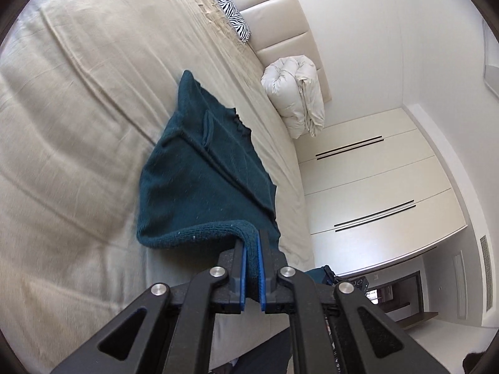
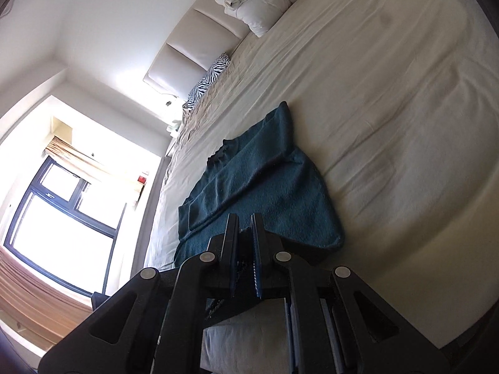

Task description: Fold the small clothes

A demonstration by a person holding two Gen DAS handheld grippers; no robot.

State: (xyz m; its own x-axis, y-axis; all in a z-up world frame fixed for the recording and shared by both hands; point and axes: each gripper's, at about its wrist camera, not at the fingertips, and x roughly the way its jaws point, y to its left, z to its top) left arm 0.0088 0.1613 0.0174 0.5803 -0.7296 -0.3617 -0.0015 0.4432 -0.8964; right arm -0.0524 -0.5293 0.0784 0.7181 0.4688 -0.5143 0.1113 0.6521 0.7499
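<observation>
The soft, limp knit sweater (image 1: 199,168) sags off the bed (image 1: 78,124), so both the left tongs (image 1: 252,249) and right tongs (image 2: 244,233) pinch its thick hem, the firmest hold.

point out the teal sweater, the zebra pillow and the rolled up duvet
teal sweater (image 1: 199,184), left wrist view, on the flat middle of the knit
zebra pillow (image 1: 230,12), left wrist view, on its striped face
rolled up duvet (image 1: 293,93), left wrist view, on the middle of the white roll
</observation>
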